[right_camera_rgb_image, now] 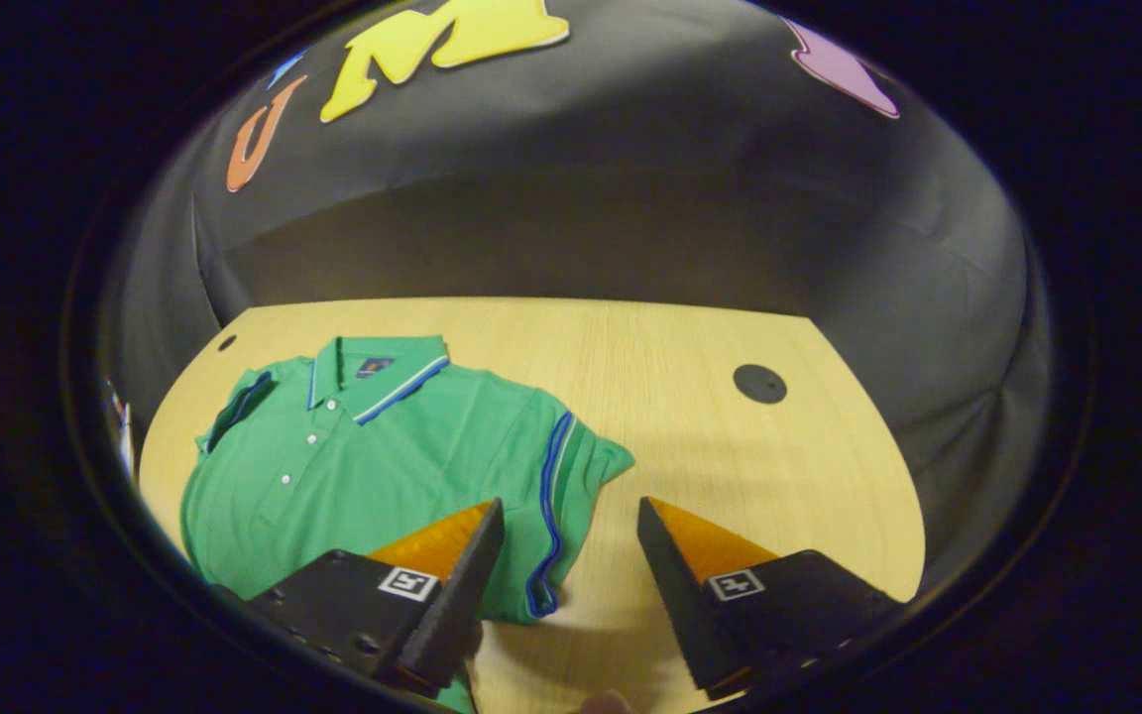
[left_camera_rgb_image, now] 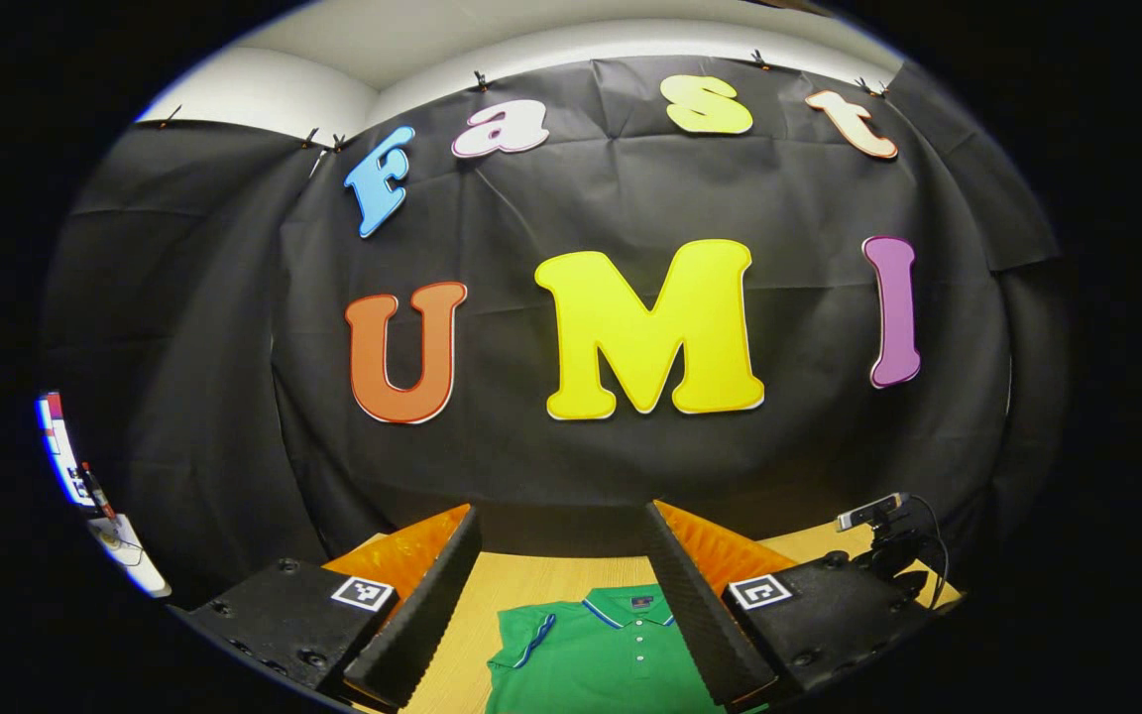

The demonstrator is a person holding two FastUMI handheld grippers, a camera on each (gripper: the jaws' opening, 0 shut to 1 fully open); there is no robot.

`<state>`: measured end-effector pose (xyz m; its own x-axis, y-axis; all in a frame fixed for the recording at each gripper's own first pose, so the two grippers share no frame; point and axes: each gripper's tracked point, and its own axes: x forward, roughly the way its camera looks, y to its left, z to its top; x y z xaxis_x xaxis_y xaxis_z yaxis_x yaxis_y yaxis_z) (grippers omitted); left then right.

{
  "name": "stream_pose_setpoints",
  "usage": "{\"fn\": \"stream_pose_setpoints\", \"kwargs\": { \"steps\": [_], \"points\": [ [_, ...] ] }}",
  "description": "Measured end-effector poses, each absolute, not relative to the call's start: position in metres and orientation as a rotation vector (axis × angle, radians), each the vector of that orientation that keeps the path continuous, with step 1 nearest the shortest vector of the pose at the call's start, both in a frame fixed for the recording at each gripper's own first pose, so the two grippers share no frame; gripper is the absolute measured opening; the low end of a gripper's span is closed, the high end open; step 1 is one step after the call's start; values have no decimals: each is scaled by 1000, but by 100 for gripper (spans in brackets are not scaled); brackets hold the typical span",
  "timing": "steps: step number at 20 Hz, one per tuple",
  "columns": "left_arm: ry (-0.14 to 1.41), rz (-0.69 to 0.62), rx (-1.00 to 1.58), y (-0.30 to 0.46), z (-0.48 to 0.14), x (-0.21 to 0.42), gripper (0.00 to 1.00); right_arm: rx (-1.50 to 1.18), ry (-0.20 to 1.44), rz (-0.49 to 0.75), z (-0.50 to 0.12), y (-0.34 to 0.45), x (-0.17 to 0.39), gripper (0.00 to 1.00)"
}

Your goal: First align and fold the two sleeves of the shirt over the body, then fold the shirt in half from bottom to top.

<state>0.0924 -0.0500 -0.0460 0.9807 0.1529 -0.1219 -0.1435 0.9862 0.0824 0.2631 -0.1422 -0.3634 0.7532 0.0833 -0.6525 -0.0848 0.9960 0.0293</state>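
A green polo shirt with blue and white trim lies flat on the wooden table, collar toward the far wall. Its right sleeve spreads outward, and the left sleeve lies near the table's left edge. My right gripper hovers open above the right sleeve and the shirt's side edge, nothing between its fingers. In the left gripper view the shirt shows low down with its collar up. My left gripper is open, raised and level, facing the wall, well above the shirt.
A small camera on a stand with cables sits at the table's far right. A round black cable hole marks the table right of the shirt, a smaller hole at the far left corner. Bare wood lies right of the shirt.
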Motion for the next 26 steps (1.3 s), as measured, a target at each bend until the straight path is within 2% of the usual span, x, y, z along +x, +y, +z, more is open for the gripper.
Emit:
{"fn": "stream_pose_setpoints", "kwargs": {
  "steps": [2, 3, 4, 5, 8, 9, 10, 17, 22, 26],
  "points": [
    [140, 148, 73, -48, -50, 94, 100, 13, 733, 90, -372, -142, 265, 64],
    [139, 145, 73, -46, -50, 95, 100, 19, 748, 90, -377, -142, 266, 58],
    [139, 144, 75, -46, -50, 95, 100, 31, 769, 102, -383, -140, 265, 46],
    [142, 140, 77, -45, -50, 96, 100, 33, 771, 108, -382, -138, 264, 45],
    [150, 142, 78, -39, -52, 96, 100, 63, 771, 102, -382, -135, 271, 8],
    [152, 143, 75, -37, -54, 96, 100, 68, 774, 101, -381, -135, 272, 8],
    [156, 143, 72, -36, -56, 97, 100, 82, 779, 91, -380, -136, 273, 0],
    [172, 128, 32, -31, -65, 102, 100, 118, 716, 48, -334, -140, 267, 0],
    [186, 138, -23, -16, -75, 100, 100, 135, 665, 73, -286, -94, 269, 0],
    [186, 156, -22, 9, -73, 89, 100, 149, 673, 81, -280, -43, 270, 0]
  ]
}}
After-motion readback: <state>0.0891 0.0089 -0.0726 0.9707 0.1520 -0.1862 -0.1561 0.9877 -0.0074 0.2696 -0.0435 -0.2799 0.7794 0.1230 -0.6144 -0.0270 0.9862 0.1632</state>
